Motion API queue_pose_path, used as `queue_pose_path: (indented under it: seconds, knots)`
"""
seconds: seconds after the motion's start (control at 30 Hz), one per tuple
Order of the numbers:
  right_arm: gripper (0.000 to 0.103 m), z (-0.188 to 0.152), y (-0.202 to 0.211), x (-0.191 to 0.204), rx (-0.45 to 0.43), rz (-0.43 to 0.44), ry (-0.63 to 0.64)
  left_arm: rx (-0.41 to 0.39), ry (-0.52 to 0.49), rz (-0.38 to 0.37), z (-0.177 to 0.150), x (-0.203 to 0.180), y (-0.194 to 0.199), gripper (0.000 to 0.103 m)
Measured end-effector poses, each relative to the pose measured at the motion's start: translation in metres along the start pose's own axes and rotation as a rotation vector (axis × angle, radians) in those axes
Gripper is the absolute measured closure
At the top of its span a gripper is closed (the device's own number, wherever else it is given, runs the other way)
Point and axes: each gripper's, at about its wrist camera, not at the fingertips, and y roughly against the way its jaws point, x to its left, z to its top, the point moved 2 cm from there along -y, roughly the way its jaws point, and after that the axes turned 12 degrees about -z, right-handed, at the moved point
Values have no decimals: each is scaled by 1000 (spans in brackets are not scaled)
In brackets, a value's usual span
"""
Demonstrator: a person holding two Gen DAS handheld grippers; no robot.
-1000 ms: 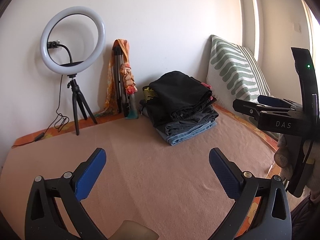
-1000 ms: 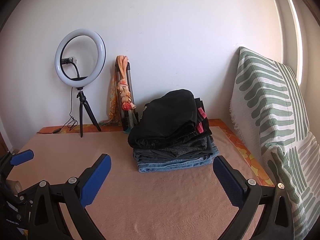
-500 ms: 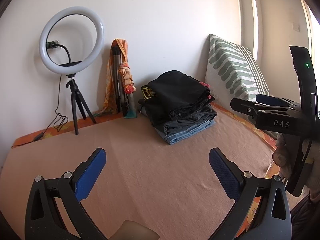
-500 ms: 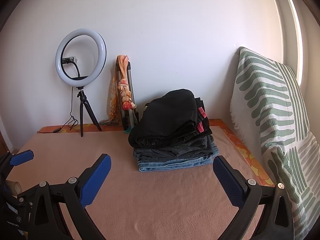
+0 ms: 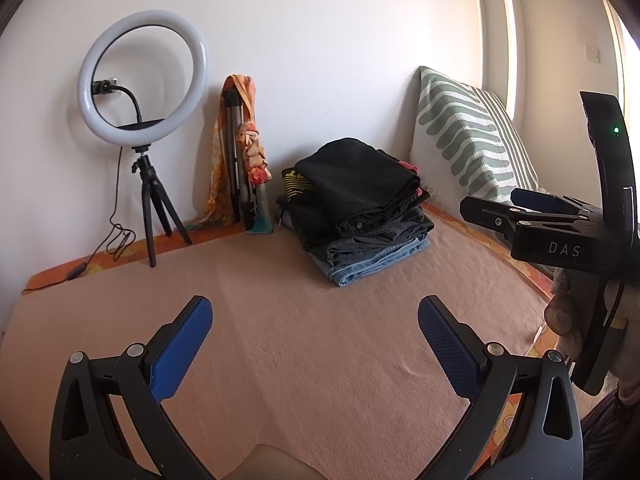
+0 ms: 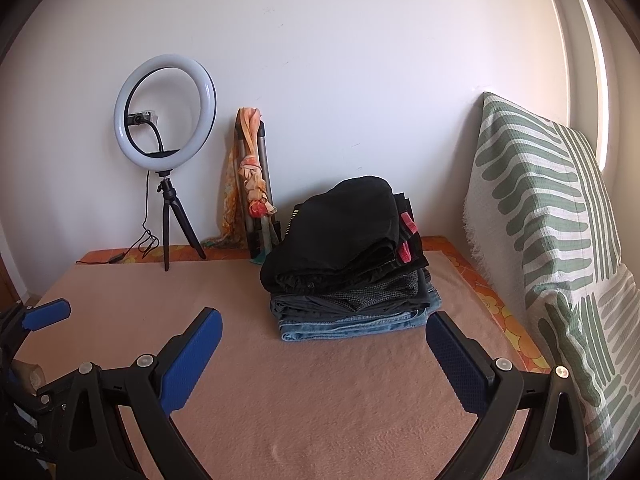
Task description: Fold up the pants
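While both tools hang above the peach blanket (image 5: 304,360) with nothing between their blue pads, the left gripper (image 5: 314,344) has its jaws spread wide, and the right gripper (image 6: 324,354) is spread just as far. From the left wrist view the right tool also shows side-on at the right edge, a black body marked DAS, with part of the person's hand (image 5: 564,312) wrapped round its handle; from the right wrist view one blue pad of the left tool peeks in at the left border. The pile of folded pants (image 6: 352,264) sits on the far part of the blanket, near the wall and well apart from either set of pads: black garments on top, a grey pair under them, and blue denim at the bottom, with a bit of red fabric showing on the pile's right side. To the right of the pile a green-and-white patterned pillow (image 6: 548,232) stands upright along the edge of the bed, near the pile. To the left of the pile a folded tripod (image 5: 238,164) leans against the white wall with an orange scarf (image 5: 250,148) draped and knotted over it. Further left a ring light (image 5: 144,80) stands on its small black tripod, its cable trailing down across an orange floral sheet (image 6: 492,308) that shows beyond the blanket's border.
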Motion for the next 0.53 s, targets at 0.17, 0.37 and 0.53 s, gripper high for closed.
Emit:
queue_pose_path:
  seconds: [0.17, 0.37, 0.53]
  knots:
    - [0, 0, -1, -2, 3, 0, -5, 2, 0, 4, 0, 3, -1, 1]
    - [0, -1, 0, -2, 3, 2, -1, 0, -4, -1, 0, 3, 0, 1]
    - [0, -1, -1, -1, 4, 3, 1, -1, -2, -4, -1, 2, 1, 1]
